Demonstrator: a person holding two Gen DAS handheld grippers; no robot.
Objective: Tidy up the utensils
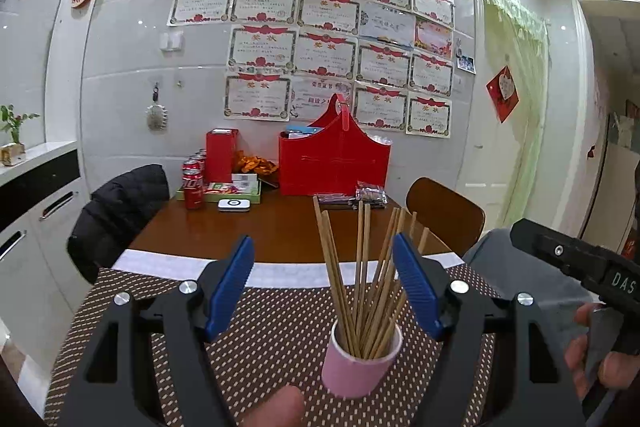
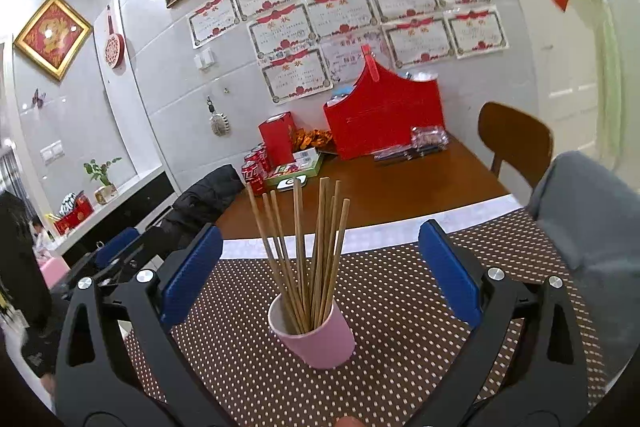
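Observation:
A pink cup stands upright on the brown dotted mat. Several wooden chopsticks stand in it, fanned out. My left gripper is open; the cup sits just ahead, toward its right blue finger, and nothing touches the pads. My right gripper is open wide, with the cup and chopsticks framed between its blue fingers but apart from them. The right gripper's black body shows at the left wrist view's right edge, a hand under it.
The wooden table carries a red basket, a red box, cola cans and packets. A black jacket hangs on the left chair; a brown chair stands right. Grey cloth lies at right.

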